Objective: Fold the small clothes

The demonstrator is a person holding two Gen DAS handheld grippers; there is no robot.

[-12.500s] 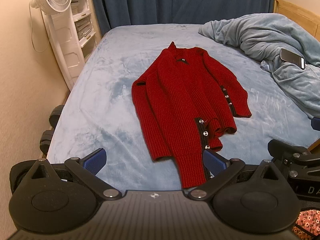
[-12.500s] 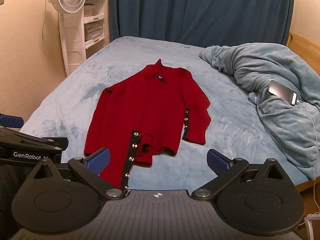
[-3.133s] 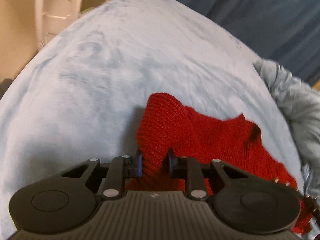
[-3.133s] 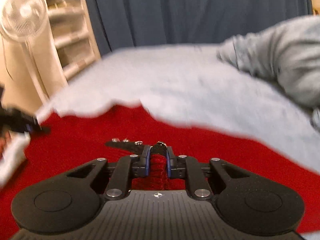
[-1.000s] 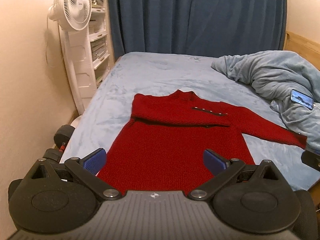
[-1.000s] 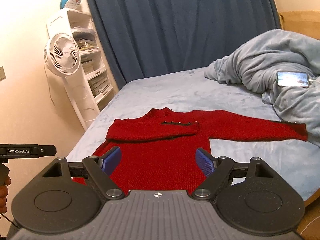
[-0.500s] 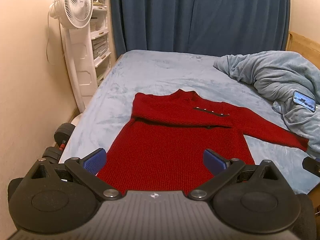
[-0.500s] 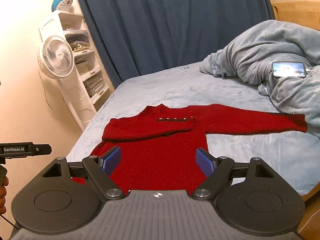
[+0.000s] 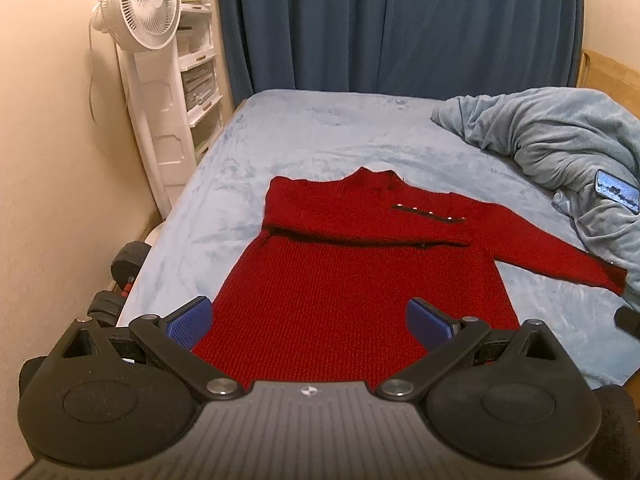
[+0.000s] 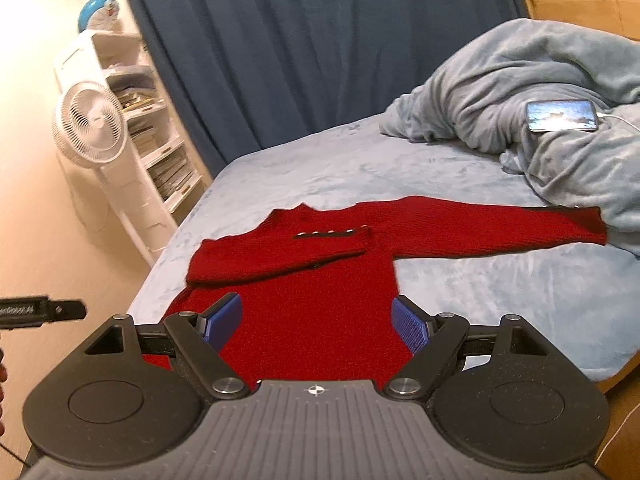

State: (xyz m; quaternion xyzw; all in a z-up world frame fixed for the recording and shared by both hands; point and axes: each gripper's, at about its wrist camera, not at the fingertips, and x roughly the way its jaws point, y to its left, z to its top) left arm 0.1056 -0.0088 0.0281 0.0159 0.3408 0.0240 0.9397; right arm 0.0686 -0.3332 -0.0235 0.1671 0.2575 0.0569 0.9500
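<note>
On the blue bed [image 9: 320,140] the red sweater [image 9: 360,280] lies flat, one sleeve folded across, the other outstretched; both left gripper [image 9: 310,320] and right gripper [image 10: 316,322] gape empty; recommend pinching that cuff squarely.

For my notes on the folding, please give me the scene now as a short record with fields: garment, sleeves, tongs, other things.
garment: red sweater lying flat on the bed
left-side sleeve: folded across the chest
right-side sleeve: stretched out toward the blanket
left tongs: open, empty, above the hem
right tongs: open, empty
other: phone on blanket; fan by the wall
</note>
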